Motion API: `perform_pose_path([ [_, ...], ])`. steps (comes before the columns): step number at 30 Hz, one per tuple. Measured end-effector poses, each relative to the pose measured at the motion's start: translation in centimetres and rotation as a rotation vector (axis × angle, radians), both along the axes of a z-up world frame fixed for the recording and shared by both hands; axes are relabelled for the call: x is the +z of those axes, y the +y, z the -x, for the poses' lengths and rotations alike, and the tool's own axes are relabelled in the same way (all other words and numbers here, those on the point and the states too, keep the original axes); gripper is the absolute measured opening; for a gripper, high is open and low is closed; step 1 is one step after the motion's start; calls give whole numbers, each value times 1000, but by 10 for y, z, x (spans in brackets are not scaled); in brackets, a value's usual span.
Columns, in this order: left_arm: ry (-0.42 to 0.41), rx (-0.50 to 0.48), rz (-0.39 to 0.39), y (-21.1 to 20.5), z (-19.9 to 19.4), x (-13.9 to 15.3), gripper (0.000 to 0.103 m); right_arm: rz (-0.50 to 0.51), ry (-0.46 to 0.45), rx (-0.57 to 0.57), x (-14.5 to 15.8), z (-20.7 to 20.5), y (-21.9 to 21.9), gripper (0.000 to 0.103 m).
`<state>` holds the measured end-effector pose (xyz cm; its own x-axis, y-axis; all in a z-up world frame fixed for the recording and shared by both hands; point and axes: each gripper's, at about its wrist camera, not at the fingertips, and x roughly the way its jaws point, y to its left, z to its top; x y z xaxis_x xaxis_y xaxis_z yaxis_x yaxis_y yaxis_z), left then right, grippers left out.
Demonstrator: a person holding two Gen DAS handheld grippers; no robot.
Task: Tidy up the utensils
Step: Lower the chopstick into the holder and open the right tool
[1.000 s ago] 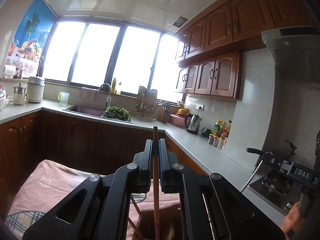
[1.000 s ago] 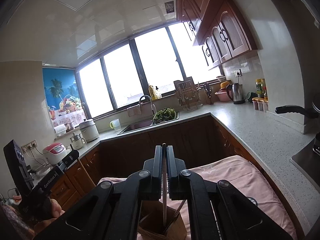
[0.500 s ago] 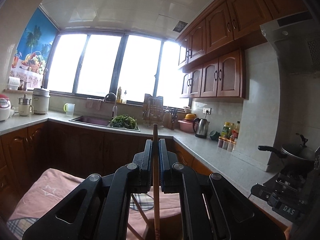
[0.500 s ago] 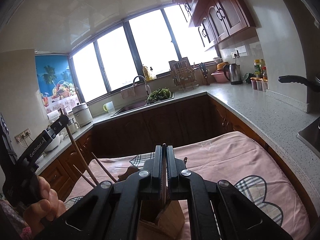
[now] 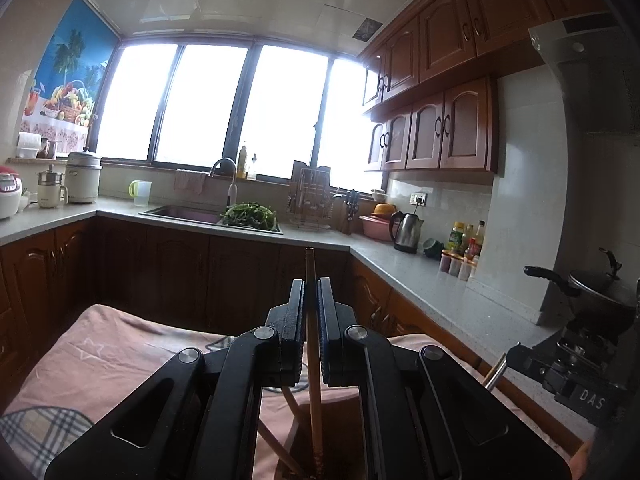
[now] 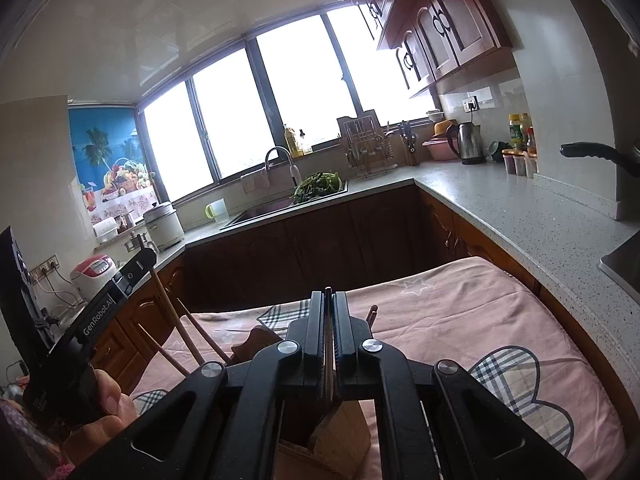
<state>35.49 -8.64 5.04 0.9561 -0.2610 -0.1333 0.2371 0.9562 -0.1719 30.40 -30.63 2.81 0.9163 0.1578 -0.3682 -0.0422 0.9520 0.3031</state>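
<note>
My left gripper [image 5: 311,286] is shut on an upright wooden chopstick [image 5: 312,364] whose lower end reaches down into a brown wooden utensil holder [image 5: 340,432] below the fingers. My right gripper [image 6: 329,298] is shut on a thin dark utensil [image 6: 329,344] that goes down into the same holder [image 6: 340,428]. In the right wrist view the left gripper [image 6: 136,264] shows at the left with its chopstick [image 6: 176,320], and other chopsticks [image 6: 202,332] lean out of the holder. In the left wrist view the right gripper [image 5: 516,354] shows at the right.
The holder stands on a table covered with a pink cloth [image 6: 460,320]. Dark wood cabinets and a grey L-shaped counter [image 6: 520,208] surround it, with a sink [image 5: 188,214], greens, a dish rack, a kettle [image 5: 408,228], spice jars and a pan [image 5: 592,288] on a stove.
Both grippers have lowered and tilted down toward the table, keeping their utensils. The right gripper's utensil has sunk lower in its jaws, and the holder sits closer below.
</note>
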Motion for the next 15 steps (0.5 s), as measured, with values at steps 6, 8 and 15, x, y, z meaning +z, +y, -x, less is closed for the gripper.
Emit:
perform_pose_path([
  [6,90,-25,-20,1,-5,-18,6,2,2,-5,2,1,-1,4],
  [8,118,-34,-32,1,-7,-23,6,1,6,-6,2,1,-1,4],
  [15,147,-49,-64,-5,-6,-29,7,5,18,-11,2,1,0,4],
])
